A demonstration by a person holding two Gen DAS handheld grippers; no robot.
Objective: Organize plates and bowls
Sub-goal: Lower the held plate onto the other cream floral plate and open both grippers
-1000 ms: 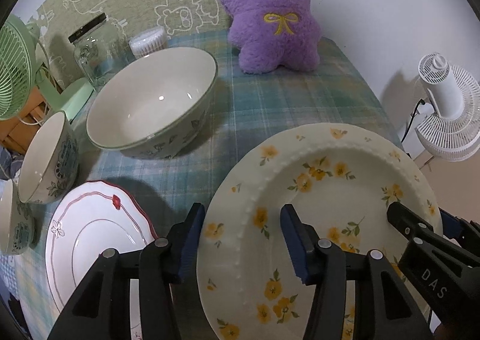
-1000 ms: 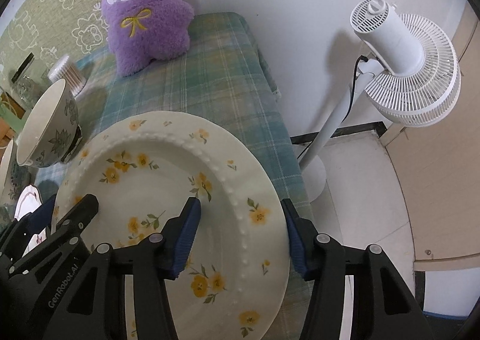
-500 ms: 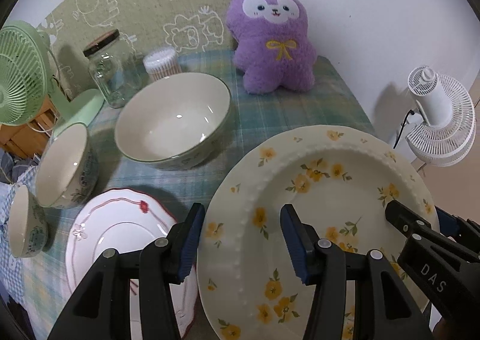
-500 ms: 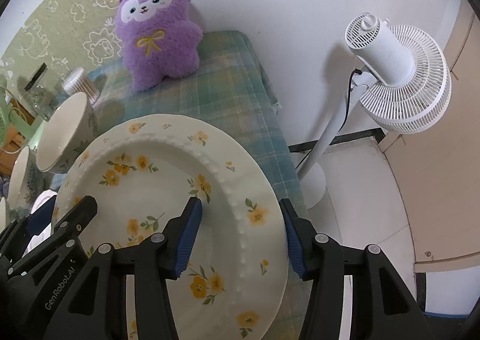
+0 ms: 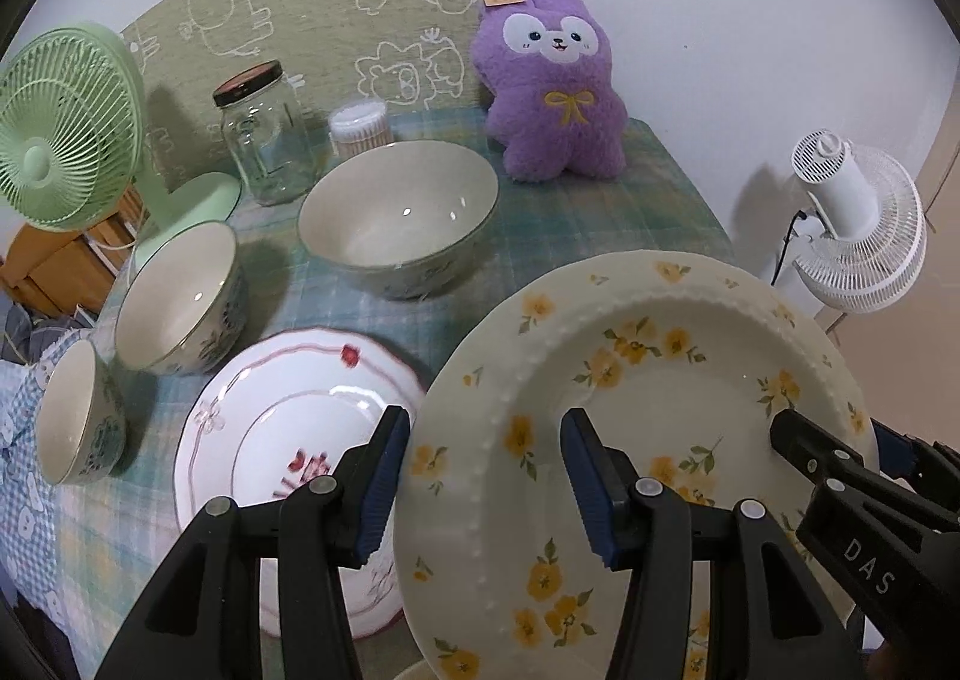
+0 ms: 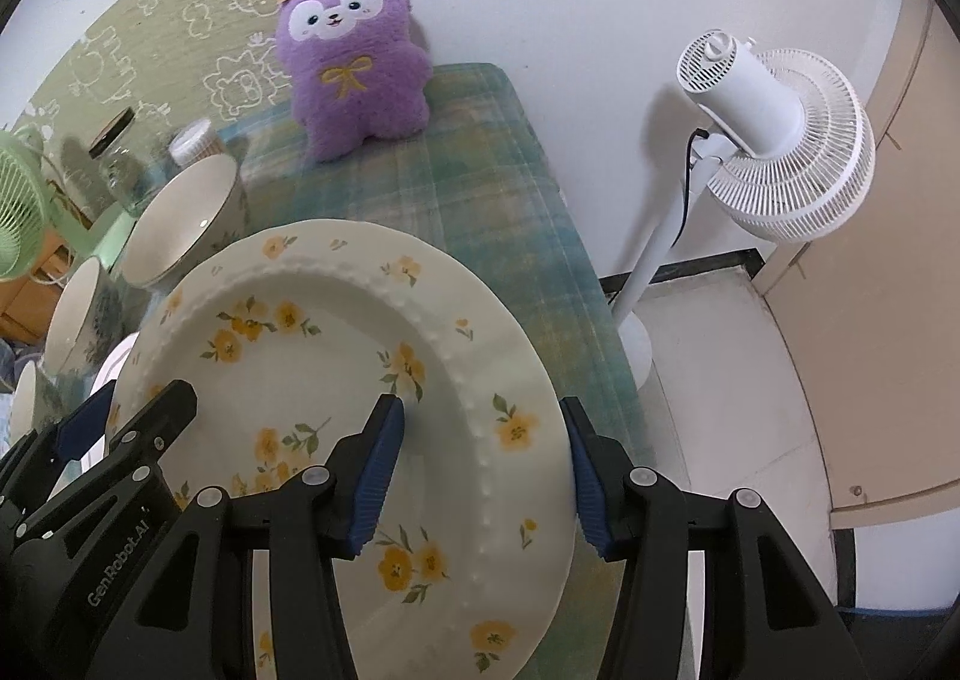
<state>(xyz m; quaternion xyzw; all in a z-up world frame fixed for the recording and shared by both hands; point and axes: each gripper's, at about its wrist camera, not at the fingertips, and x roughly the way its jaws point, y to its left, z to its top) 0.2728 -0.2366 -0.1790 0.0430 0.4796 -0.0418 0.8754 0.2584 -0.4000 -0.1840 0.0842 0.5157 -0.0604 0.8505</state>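
- The left gripper (image 5: 486,476) pinches the left rim of the yellow-flowered plate (image 5: 630,440), one blue pad under the edge and one on the inner face.
- The right gripper (image 6: 483,467) clamps the opposite rim of the same plate the same way (its black body also shows at the right edge of the left wrist view).
- The plate hangs tilted above the checked tablecloth (image 5: 540,236), clear of the other dishes.
- Beside it on the cloth lies a red-trimmed plate (image 5: 270,428); a large bowl (image 5: 399,227) stands beyond, with a medium bowl (image 5: 180,299) and a small bowl (image 5: 78,422) to the left.
- A purple plush toy (image 5: 555,92) sits at the far wall.
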